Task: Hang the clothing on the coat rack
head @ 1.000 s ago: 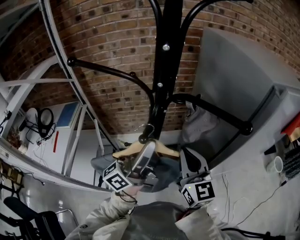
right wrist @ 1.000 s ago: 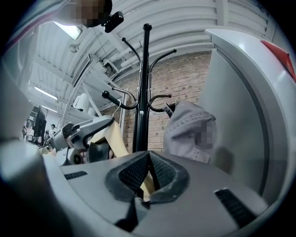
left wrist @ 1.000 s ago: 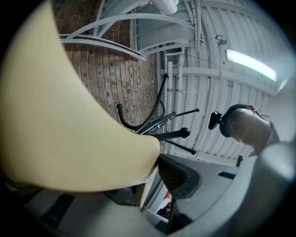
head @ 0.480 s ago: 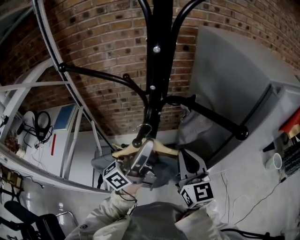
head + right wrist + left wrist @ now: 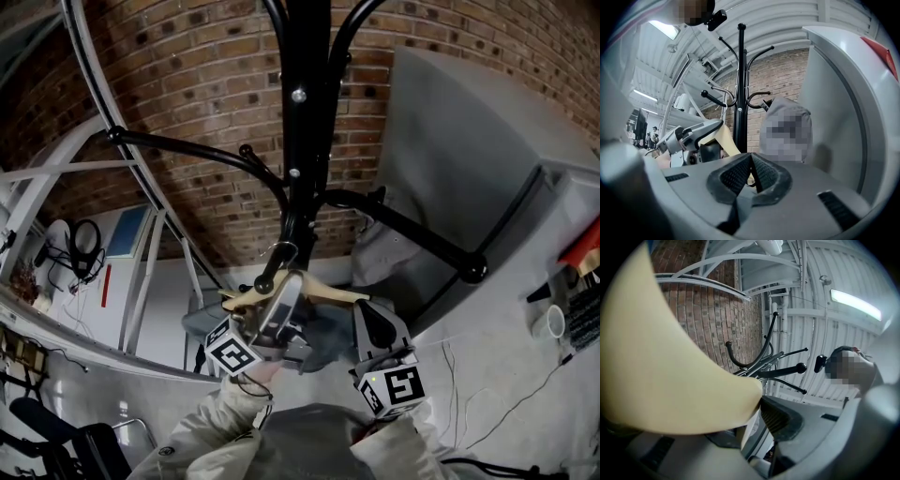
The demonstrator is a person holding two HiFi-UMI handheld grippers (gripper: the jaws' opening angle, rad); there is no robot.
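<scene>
The black coat rack (image 5: pixel 305 112) rises in front of me against a brick wall. My left gripper (image 5: pixel 286 305) is shut on a pale wooden hanger (image 5: pixel 246 296), whose wire hook (image 5: pixel 281 249) sits just below the rack's low arms. In the left gripper view the hanger (image 5: pixel 661 371) fills the left side, with the rack (image 5: pixel 761 366) beyond. Dark grey clothing (image 5: pixel 323 342) droops under the hanger. My right gripper (image 5: pixel 373 323) stands by the hanger's right end, jaws closed (image 5: pixel 752 174), apparently pinching that clothing. Another grey garment (image 5: pixel 380 258) hangs on the rack's right arm.
A tall grey cabinet (image 5: pixel 469 159) stands close on the right, beside a grey shelf with a white cup (image 5: pixel 548 323). White metal framing (image 5: pixel 42 183) and the brick wall (image 5: pixel 187 84) are on the left and behind. Cables and a dark chair (image 5: pixel 56 436) lie lower left.
Both grippers and the hanger have crept up and a little left, bringing the wire hook closer to the rack's low arm. Both grips are unchanged.
</scene>
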